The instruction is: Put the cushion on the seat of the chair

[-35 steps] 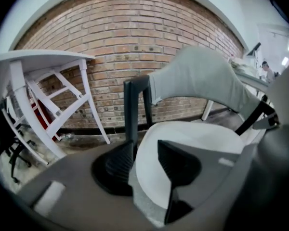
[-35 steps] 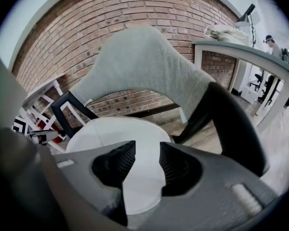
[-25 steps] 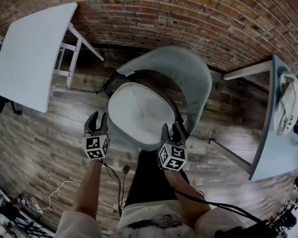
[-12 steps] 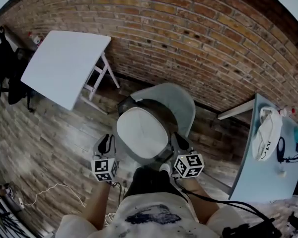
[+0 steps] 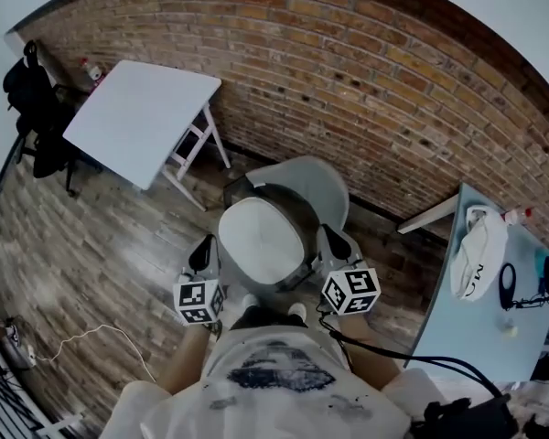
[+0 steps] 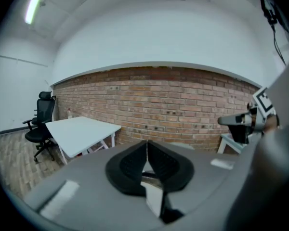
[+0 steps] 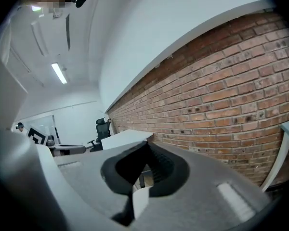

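White cushion (image 5: 261,239) sits on the seat of the grey-green chair (image 5: 322,183) in the head view. It lies between the two grippers and ahead of the person, long axis running from the front edge toward the backrest. Just beside its left edge is the left gripper (image 5: 204,250), just beside its right edge the right gripper (image 5: 335,241). Neither is clearly nearer, and I can't make out any contact.

Left gripper view: jaws pressed together, nothing between them, aimed at the brick wall (image 6: 183,95) and a white table (image 6: 82,128). Cushion not in frame.

Right gripper view: jaws together too, empty, wall ahead.

Placement looks done to me. Any further nudge would mean lowering both to the cushion's sides.
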### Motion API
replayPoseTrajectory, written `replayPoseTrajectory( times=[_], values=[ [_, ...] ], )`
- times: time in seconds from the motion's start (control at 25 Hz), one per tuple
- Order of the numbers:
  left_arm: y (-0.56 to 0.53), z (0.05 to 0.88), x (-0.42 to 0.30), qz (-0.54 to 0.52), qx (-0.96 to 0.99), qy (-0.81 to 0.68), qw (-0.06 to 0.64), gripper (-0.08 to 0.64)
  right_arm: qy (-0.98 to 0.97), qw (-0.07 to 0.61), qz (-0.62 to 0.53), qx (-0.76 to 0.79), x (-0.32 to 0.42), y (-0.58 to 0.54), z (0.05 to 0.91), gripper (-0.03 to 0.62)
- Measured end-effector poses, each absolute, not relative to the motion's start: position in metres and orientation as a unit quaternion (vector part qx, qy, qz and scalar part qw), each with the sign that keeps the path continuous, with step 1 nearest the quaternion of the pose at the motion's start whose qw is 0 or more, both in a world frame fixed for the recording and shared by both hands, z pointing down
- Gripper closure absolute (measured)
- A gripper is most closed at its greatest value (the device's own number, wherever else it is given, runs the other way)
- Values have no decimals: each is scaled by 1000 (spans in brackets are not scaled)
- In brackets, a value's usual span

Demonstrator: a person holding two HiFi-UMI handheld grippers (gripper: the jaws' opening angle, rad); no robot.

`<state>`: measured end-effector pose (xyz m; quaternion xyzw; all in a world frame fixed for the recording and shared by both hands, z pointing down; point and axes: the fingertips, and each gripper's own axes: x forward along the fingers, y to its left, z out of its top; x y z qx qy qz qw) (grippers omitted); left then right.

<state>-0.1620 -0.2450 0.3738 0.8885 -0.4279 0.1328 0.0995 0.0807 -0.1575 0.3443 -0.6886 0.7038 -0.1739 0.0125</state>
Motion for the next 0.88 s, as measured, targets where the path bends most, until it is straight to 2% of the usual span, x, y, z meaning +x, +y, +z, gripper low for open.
replayPoseTrajectory(
  times=[0.4, 0.88],
  values=[
    [-219, 343, -138, 105, 894, -426, 91, 568, 707, 13, -149, -691, 96, -137, 319, 595],
    [-216, 347, -141, 109, 892, -428, 98, 568, 712, 14, -164, -683, 89, -135, 328, 595]
  ],
)
